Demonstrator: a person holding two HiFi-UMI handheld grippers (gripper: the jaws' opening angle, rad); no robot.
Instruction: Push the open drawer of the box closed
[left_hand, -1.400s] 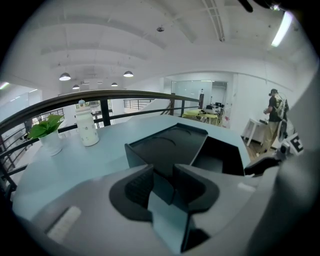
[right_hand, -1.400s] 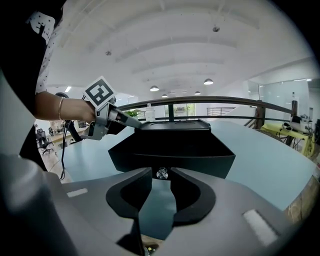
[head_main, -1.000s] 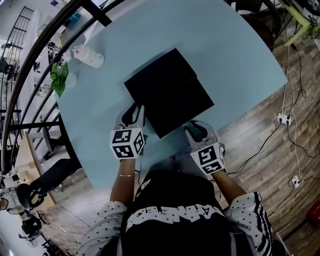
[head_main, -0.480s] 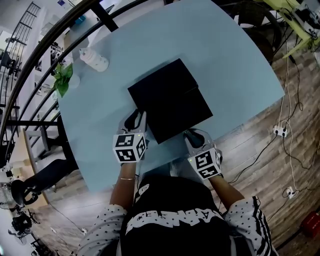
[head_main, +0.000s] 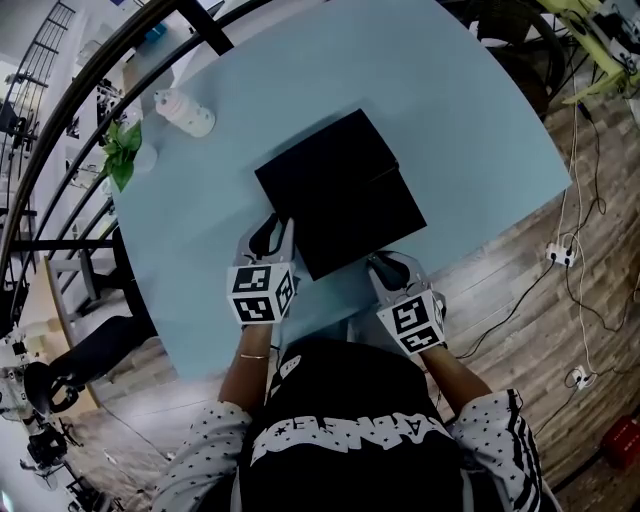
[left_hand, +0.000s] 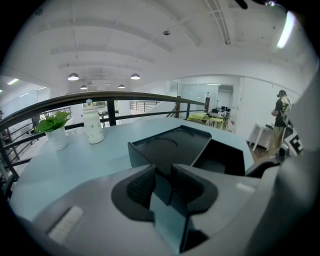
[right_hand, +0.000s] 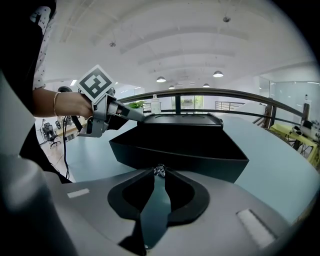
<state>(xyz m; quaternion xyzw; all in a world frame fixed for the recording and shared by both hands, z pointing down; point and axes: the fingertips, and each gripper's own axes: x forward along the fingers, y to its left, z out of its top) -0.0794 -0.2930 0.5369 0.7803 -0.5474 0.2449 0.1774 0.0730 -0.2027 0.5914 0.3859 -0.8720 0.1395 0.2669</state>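
right gripper | jaws wider a second ago | now pinched on small shiny knob

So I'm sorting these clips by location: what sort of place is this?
Probably an open-plan office or lab on an upper level: a light-blue table beside a black railing, ceiling lamps over a wide white hall, yellow-green desks further off.

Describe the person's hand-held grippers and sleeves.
Both the left hand-held gripper and the right hand-held gripper are grey shells with black pads, each carrying a white cube of black square markers. The sleeves are white with black dots. One thin bracelet is worn.
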